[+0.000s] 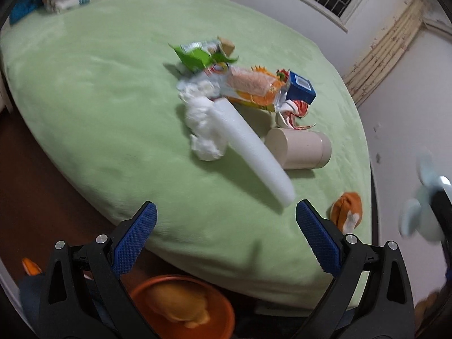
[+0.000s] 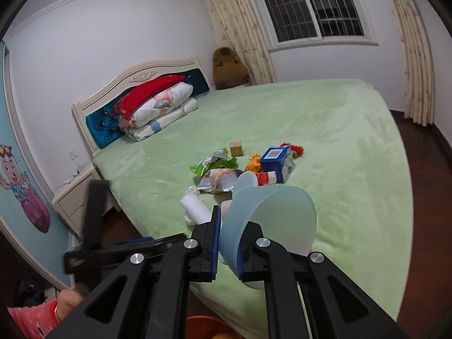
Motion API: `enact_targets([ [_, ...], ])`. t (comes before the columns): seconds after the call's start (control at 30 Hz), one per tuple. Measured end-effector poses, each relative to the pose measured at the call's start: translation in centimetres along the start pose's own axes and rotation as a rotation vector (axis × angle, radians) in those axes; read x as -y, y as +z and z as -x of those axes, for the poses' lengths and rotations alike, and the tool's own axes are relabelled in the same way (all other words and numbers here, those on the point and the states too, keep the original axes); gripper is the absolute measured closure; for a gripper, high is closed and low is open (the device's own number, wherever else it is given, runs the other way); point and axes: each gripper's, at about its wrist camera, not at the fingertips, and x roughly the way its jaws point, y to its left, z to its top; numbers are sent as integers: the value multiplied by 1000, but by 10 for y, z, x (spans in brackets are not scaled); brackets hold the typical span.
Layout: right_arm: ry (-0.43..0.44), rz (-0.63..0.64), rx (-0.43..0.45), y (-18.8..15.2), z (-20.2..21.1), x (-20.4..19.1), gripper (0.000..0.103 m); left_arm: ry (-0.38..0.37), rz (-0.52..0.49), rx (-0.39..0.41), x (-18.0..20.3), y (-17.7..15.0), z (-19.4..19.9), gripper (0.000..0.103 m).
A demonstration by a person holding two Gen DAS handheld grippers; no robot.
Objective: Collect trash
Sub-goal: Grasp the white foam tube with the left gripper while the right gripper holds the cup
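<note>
A heap of trash lies on the green bed point(image 1: 93, 107): a green wrapper point(image 1: 197, 55), crumpled white tissue point(image 1: 203, 124), a white foam tube point(image 1: 251, 152), an orange snack bag point(image 1: 254, 84), a blue box point(image 1: 301, 86) and a beige cup point(image 1: 299, 148) on its side. My left gripper point(image 1: 226, 212) is open and holds nothing; it hangs over the bed's near edge, short of the tube. My right gripper point(image 2: 230, 226) is shut on a squashed pale blue plastic cup point(image 2: 276, 214) and is raised above the bed's edge. That cup shows blurred at the right edge point(image 1: 423, 212) of the left wrist view.
An orange bin point(image 1: 183, 308) with something yellow inside stands on the dark floor below the bed's edge. An orange scrap point(image 1: 346, 212) lies near the bed's corner. Folded bedding point(image 2: 158, 104) is stacked by the headboard. A hand in a pink sleeve point(image 2: 36, 316) is at lower left.
</note>
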Motion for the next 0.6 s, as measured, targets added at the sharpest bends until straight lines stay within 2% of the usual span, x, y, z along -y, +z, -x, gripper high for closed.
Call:
enact_targets([
  [0.23, -17, 30, 7, -8, 10, -2, 94, -109, 184, -48, 0, 20, -25, 8],
  [0.33, -16, 29, 5, -10, 11, -2, 94, -117, 250, -48, 0, 28, -33, 9],
  [0.37, -15, 27, 5, -10, 12, -1, 94, -118, 265, -49, -1, 30, -35, 16],
  [0.4, -15, 25, 7, -10, 13, 1, 94, -126, 287, -53, -1, 32, -39, 38],
  [0.5, -16, 13, 6, -11, 13, 6, 94, -194, 341, -67, -6, 34, -44, 75],
  [0.6, -17, 1, 6, -12, 13, 8, 94, -205, 312, -55, 0, 38, -40, 85],
])
